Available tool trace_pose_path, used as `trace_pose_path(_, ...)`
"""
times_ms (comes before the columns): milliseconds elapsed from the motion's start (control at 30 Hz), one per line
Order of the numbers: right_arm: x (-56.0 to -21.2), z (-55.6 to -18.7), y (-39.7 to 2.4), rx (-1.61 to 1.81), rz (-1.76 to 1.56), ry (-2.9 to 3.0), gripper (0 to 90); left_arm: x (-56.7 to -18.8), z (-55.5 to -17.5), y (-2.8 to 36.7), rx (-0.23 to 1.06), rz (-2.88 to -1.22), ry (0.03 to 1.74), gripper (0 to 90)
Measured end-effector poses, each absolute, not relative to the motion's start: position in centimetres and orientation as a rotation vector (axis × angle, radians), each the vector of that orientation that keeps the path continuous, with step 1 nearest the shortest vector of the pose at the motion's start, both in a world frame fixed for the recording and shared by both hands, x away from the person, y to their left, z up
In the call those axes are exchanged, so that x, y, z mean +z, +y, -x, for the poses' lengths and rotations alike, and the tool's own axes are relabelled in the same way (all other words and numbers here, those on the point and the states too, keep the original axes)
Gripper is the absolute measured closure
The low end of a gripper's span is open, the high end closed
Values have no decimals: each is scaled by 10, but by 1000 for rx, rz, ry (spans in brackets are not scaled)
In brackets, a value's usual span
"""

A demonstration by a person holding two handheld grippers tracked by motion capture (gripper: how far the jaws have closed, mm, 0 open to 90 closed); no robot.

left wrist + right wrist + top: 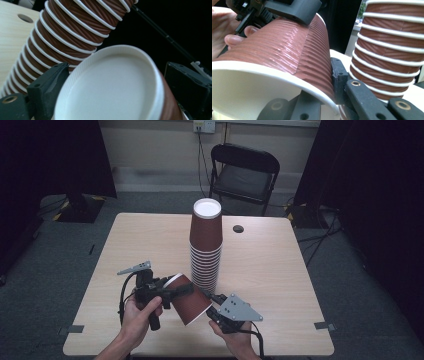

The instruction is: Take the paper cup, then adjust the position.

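Down at the near edge of the counter (270, 265), you've got the loose cup (187, 299) lying on its side in the air, just in front of the tall stack of upside-down cups (205, 250) and not touching it.

Your left tongs (184, 288) straddle the narrow closed end. They're spread wide, and the pads look pressed on the ribbed wall from both sides. Your right tongs (211, 309) are pinched all the way shut on the wall at the open mouth, one jaw inside the rim and one outside, as far as I can tell from the right gripper view.

My guess is this cup is headed mouth-down onto the top of the stack, so a few tips:

- Pick one hand to carry it. With both clamped, any twist just crumples the paper.
- The left grip around the body looks like the better carrier. The rim pinch is fine for steadying but will dent the lip if you swing on it.
- Let the right side go before you rotate, then turn the mouth downward.
- Come in from above and drop straight down. That stack is tall and narrow, so a sideways nudge could tip it.
- Squeeze lightly, since the walls flex.
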State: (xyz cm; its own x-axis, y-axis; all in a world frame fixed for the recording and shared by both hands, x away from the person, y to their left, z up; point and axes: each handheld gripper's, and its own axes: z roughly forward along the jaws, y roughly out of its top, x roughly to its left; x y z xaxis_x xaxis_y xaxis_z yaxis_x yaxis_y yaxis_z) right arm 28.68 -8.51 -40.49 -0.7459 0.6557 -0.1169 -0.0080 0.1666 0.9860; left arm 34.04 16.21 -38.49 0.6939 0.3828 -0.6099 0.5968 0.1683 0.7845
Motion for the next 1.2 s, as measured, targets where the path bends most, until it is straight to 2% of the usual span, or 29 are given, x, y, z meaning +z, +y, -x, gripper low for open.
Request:
trace_pose_path(200,-407,-288,-91,1621,-651,1986,862,-384,-340,165,-110,-1469,856,158)
trace_pose_path(467,-411,-293,-104,1615,-743,2084,861,-384,-340,168,16,-1526,870,152)
trace_pose_path(633,-414,-298,-109,1604,-794,2145,861,-387,-337,170,97,-1590,785,152)
trace_pose_path(1200,-421,-319,-126,1449,-929,2375,862,-398,-329,172,173,-1780,660,157)
